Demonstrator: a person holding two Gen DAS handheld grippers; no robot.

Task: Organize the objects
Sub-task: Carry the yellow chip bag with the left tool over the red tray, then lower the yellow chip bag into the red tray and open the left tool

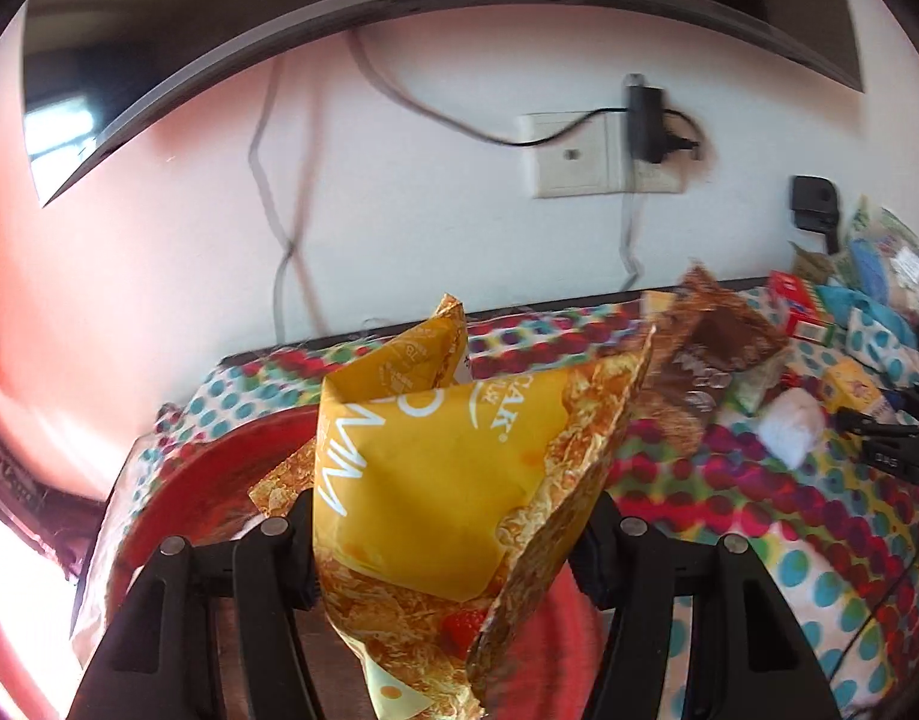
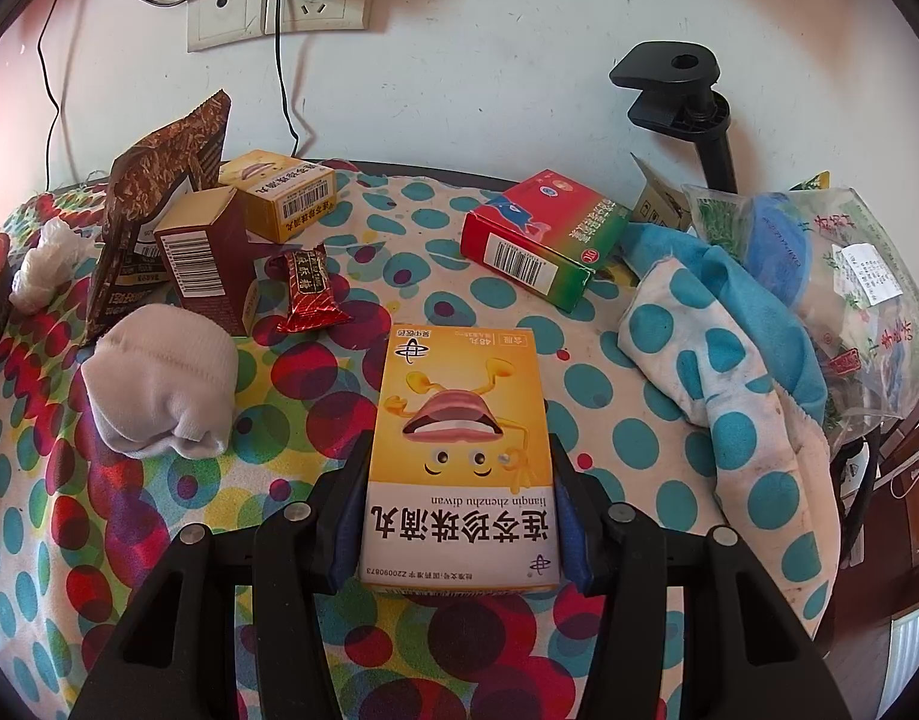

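Observation:
My left gripper (image 1: pixel 450 516) is shut on a yellow snack bag (image 1: pixel 435 468) and holds it up over a red tray (image 1: pixel 219 462) at the table's left end. My right gripper (image 2: pixel 459 480) is shut on a yellow medicine box (image 2: pixel 459 450) with a cartoon mouth, held just above the spotted tablecloth (image 2: pixel 315 396). A second yellow box (image 2: pixel 285 192), a brown box (image 2: pixel 207 258), a brown snack bag (image 2: pixel 153 204), a red candy bar (image 2: pixel 309 288) and a red-green box (image 2: pixel 537 240) lie on the table. The brown bag also shows in the left wrist view (image 1: pixel 711 348).
A rolled white sock (image 2: pixel 165 384) and a white wad (image 2: pixel 42 264) lie at the left. A blue spotted cloth (image 2: pixel 729 348) and a plastic bag (image 2: pixel 831 264) pile up at the right. A black clamp (image 2: pixel 687 96) stands by the wall with sockets (image 2: pixel 279 6) and cables.

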